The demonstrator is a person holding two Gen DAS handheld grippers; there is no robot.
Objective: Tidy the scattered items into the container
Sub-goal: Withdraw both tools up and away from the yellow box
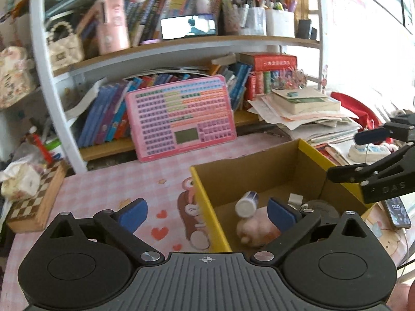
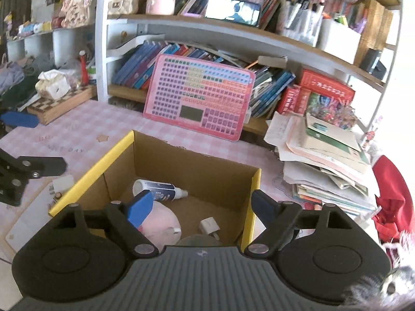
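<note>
A cardboard box (image 1: 259, 165) (image 2: 181, 160) with a yellow rim stands on the pink checked tabletop. Inside it lie a white bottle (image 1: 246, 203) (image 2: 155, 188), a pink plush toy (image 1: 256, 230) (image 2: 160, 223), a white charger plug (image 2: 208, 228) and a grey round thing (image 1: 321, 207). My left gripper (image 1: 206, 207) is open over the box's left wall, nothing between its fingers. My right gripper (image 2: 201, 200) is open above the box's inside, also empty. Each gripper shows in the other's view: the right gripper (image 1: 355, 153), the left gripper (image 2: 33, 142). A small white item (image 2: 62, 182) lies outside the box's left wall.
A pink keyboard board (image 1: 181, 118) (image 2: 199, 96) leans on the bookshelf behind the box. A paper and book pile (image 1: 306, 108) (image 2: 324, 155) sits to the right, a chessboard box (image 1: 33, 202) (image 2: 59, 103) to the left, a phone (image 1: 396, 212) beside the box's right side.
</note>
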